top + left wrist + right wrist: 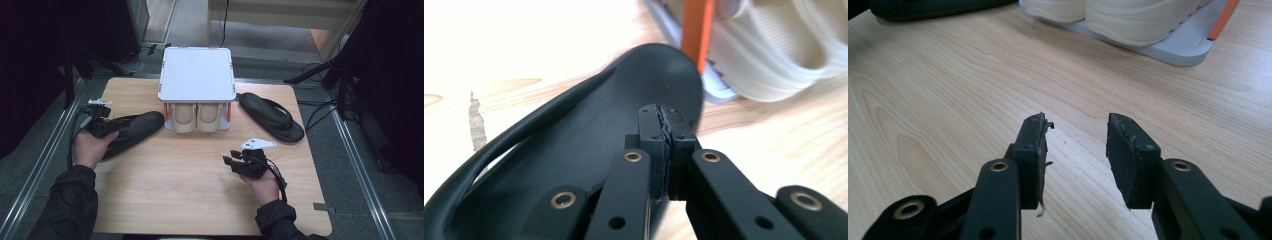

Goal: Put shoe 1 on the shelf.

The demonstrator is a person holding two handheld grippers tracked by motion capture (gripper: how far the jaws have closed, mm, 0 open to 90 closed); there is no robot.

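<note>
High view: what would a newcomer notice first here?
A white shoe rack at the table's far middle holds cream shoes under its top shelf. Black flip-flops flank it: the left flip-flop, with the left gripper shut over it, and the right flip-flop. The right gripper hovers open over bare wood.

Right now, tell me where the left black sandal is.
In the high view the left black sandal lies on the table's left side, toe beside the shoe rack, under the left tool.

A light wooden table (200,200) stands on grey floor (30,165), dark stands (345,65) around it.
</note>
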